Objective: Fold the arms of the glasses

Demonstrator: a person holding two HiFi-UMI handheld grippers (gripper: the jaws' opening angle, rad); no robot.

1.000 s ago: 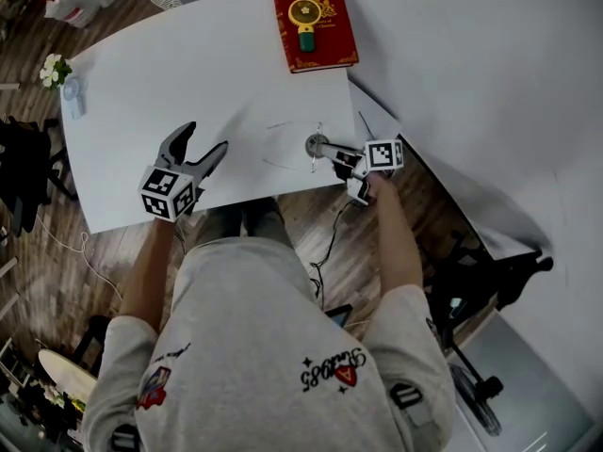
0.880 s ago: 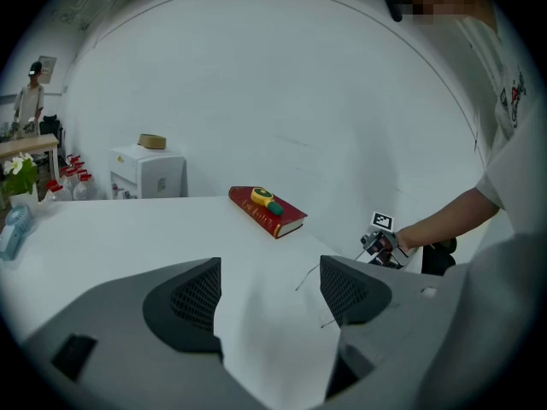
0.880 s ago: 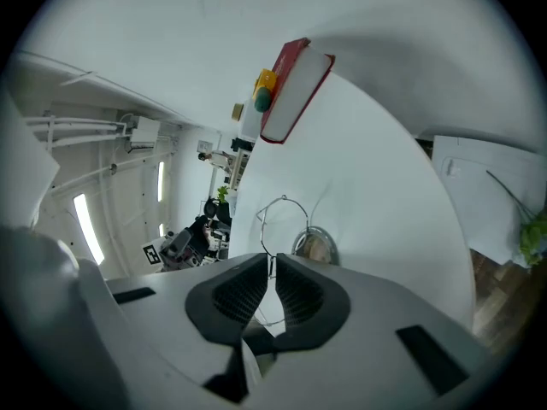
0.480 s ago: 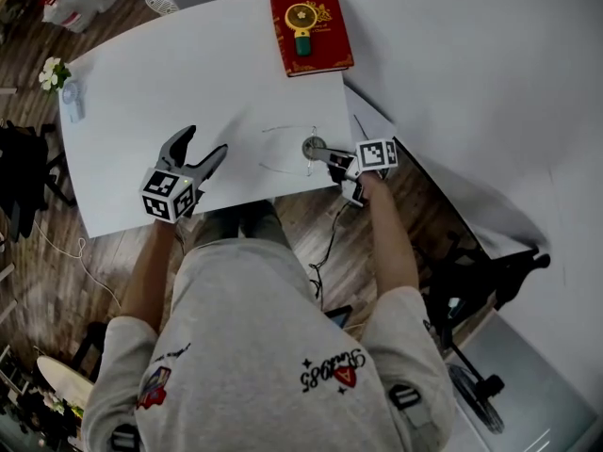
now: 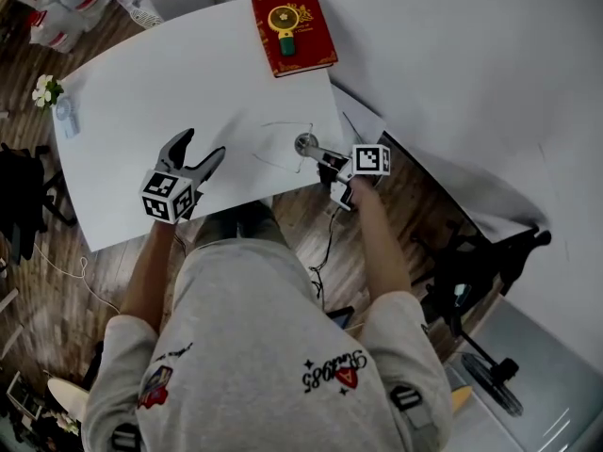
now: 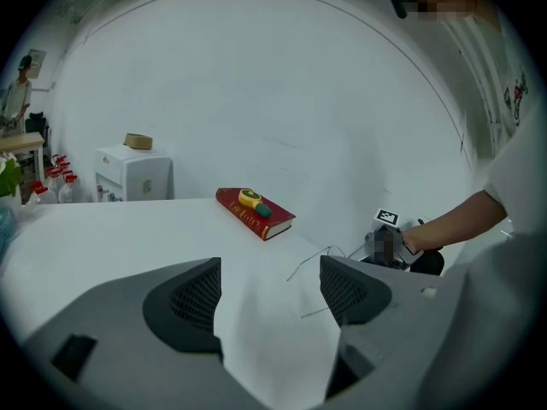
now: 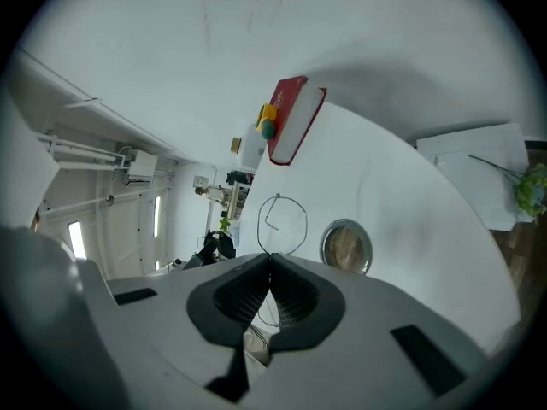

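Near end of glasses (image 7: 283, 224) out of sight within right claw (image 7: 272, 258) pinch

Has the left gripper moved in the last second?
No. The left gripper stays open over the table's near edge, no closer to the red book.

My head camera sits above the person and looks steeply down from well off, the white table (image 5: 141, 102) filling its upper left. The camera on the left gripper (image 5: 203, 145) rides low at the table's near edge, facing far and right along its jaws. The one on the right gripper (image 5: 318, 153) sits tilted, very near the glasses (image 7: 282, 223). All three share the red book (image 5: 309, 38) and the glasses — the left gripper view also catches the right gripper.
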